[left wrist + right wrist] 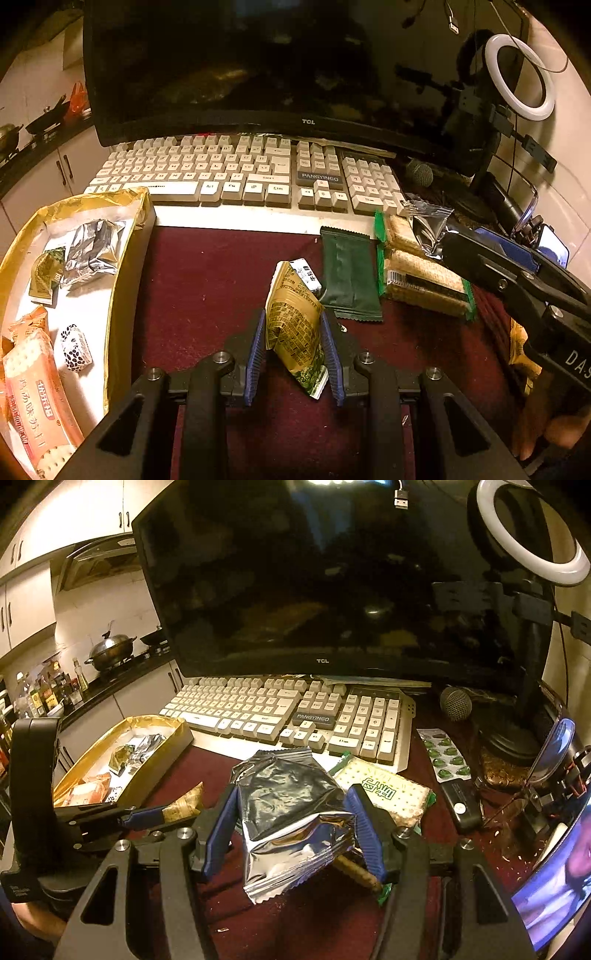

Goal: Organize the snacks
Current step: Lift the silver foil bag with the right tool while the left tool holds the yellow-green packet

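On the dark red table mat, the left gripper has its two blue pads closed part way onto a tan and green snack packet. The packet stands up between the pads, with one pad pressing each side. The right gripper is squeezed onto a crinkly silver foil packet, and its blue pads touch both sides of the foil. This packet is bigger, so the pads sit wider apart.

Just past the tan packet lies a flat dark green packet, and beside that a pack of crackers in a green wrapper. At the left stands a gold box with more snacks in it: a silver foil pack, a small green packet, an orange cracker pack and a little spotted candy. Behind everything sits a white keyboard, under a black TCL monitor.
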The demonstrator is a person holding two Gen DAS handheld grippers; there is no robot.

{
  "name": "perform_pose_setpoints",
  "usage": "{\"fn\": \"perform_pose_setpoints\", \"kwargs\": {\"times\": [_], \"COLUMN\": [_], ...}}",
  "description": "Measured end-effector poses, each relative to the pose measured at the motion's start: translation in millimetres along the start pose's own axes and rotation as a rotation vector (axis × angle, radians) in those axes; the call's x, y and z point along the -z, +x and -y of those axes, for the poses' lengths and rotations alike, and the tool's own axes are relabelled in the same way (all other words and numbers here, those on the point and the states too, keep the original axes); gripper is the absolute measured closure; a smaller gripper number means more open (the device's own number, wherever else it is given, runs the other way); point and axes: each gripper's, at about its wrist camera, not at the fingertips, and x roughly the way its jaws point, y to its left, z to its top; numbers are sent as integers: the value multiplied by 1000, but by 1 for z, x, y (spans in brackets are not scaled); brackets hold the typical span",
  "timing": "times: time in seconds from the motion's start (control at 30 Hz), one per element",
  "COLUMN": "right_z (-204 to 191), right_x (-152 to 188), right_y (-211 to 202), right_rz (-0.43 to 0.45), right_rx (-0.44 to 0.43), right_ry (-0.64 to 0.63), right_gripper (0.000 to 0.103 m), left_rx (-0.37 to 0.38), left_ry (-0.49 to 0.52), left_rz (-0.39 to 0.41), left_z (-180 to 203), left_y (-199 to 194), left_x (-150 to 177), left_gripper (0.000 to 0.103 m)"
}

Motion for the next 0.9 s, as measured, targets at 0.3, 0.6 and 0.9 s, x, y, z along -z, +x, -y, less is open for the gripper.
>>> {"fn": "perform_pose_setpoints", "kwargs": {"times": [0.3,0.6,0.9], "right_z": [3,4,7], "right_x": [0,-1,-1], "right_y": [0,1,0], "right_rz": [-1,-2,0], "right_rx": [2,0,-10], "right_ry": [14,25,42], "right_gripper": [44,44,44], "left_rx": [-2,-2,-4], "left_ry": [14,12,7], "left_rz": [16,25,39], "left_z": [5,6,6], "left_y": [-6,-10,-14], "left_x": [-2,-4,-7], "left_gripper": [72,72,72]}}
